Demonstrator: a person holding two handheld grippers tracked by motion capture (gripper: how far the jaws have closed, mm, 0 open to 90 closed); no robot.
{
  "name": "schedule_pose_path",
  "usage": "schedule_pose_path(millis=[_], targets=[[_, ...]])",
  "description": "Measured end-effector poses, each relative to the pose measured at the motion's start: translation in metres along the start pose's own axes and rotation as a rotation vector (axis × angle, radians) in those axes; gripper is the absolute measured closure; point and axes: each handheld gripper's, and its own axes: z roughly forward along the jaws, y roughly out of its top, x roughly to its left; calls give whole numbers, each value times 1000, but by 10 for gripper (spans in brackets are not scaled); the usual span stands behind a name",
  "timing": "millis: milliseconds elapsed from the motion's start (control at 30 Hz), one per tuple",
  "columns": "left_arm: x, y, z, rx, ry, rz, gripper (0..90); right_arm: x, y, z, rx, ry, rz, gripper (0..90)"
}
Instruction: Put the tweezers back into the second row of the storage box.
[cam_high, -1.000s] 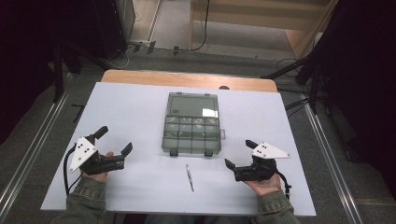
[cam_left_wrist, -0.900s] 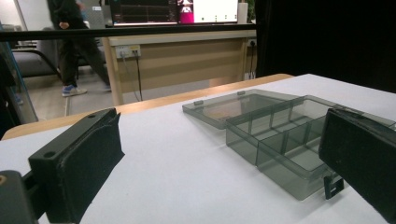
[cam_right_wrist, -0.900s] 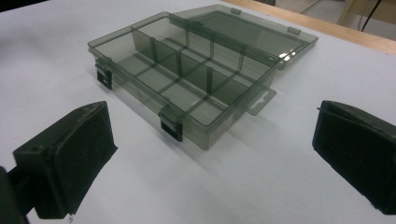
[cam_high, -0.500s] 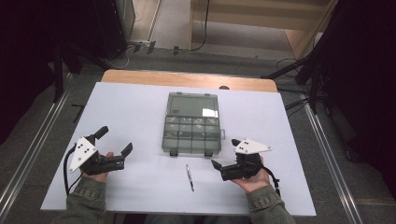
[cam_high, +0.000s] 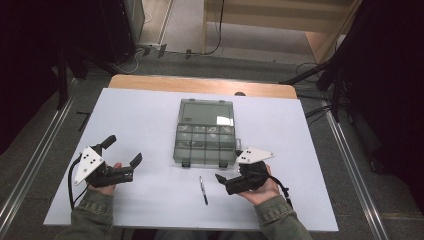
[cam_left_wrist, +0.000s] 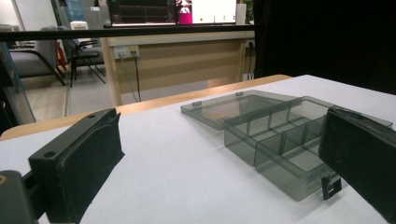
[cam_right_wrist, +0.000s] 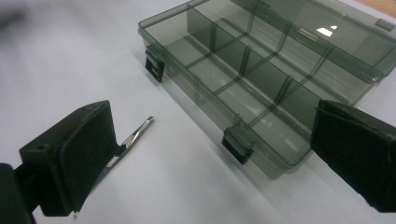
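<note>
Right tongs (cam_right_wrist: 210, 154) agape nr drill bit (cam_right_wrist: 133, 137); latches (cam_right_wrist: 237, 145) clear.

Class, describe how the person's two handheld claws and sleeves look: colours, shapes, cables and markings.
Each claw, left claw and right claw, is black with two blocky, flat-faced jaws. Each carries a pale grey three-cornered plate on top, dotted with small dark marks. A black cable loops from the left one. Both forearms wear olive-green sleeves with ribbed cuffs.

Even overhead light on white bench (cam_high: 150, 120); surroundings dark. Small glare patch on box lid (cam_right_wrist: 327, 31). Soft short shadows. Near jaws slightly blurred in both gripper views.
</note>
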Motion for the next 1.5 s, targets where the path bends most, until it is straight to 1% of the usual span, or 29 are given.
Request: schedule_pose_path(millis=[133,167,200,300,600,733,767,833,900,933,967,1067,1100,1133,1167,1200,1267,1300,1333,1367,1400,1433,1500], targets=[[0,0,0,-3,2,-2,0,5,4,6,28,19,-10,13],[0,1,-1,-5,3,-3,0,9,7,9,47,29,-16,13],[1,1,-1,-6,5,-4,0,9,7,9,47,29,-16,13],[1,1,-1,-9,4,-4,0,14,10,14,74,43,-33,14],[1,1,-1,-9,5,-6,0,26,20,28,141,81,-62,25],[1,1,-1,-9,4,-5,0,29,23,32,166,91,-64,26],[1,1,-1,-9,4,-5,0,32,24,34,183,98,-63,27],[1,1,-1,-12,3,-7,0,32,25,36,188,99,-69,27],[1,1,-1,-13,3,-8,0,35,26,39,208,102,-67,27],[1,1,-1,-12,3,-8,0,36,28,42,230,102,-72,27],[1,1,-1,-13,2,-8,0,36,28,42,230,102,-72,27],[1,1,-1,-14,2,-8,0,39,30,46,265,105,-60,27],[1,1,-1,-13,2,-9,0,40,31,48,283,109,-58,27],[1,1,-1,-12,3,-9,0,43,32,51,320,99,-53,27],[1,1,-1,-13,2,-9,0,45,33,53,338,93,-55,27],[1,1,-1,-13,1,-8,0,45,33,53,338,93,-55,27],[1,1,-1,-13,2,-9,0,47,34,58,380,90,-48,27],[1,1,-1,-13,2,-10,0,48,34,60,406,81,-40,27],[1,1,-1,-14,2,-11,0,50,34,65,444,68,-33,29],[1,1,-1,-14,2,-11,0,50,34,65,444,68,-33,29],[1,1,-1,-15,1,-12,0,51,34,67,472,59,-33,32],[2,1,-1,-15,2,-12,0,52,34,70,502,47,-17,41],[2,1,-1,-14,1,-10,0,54,34,74,546,36,-9,84]])
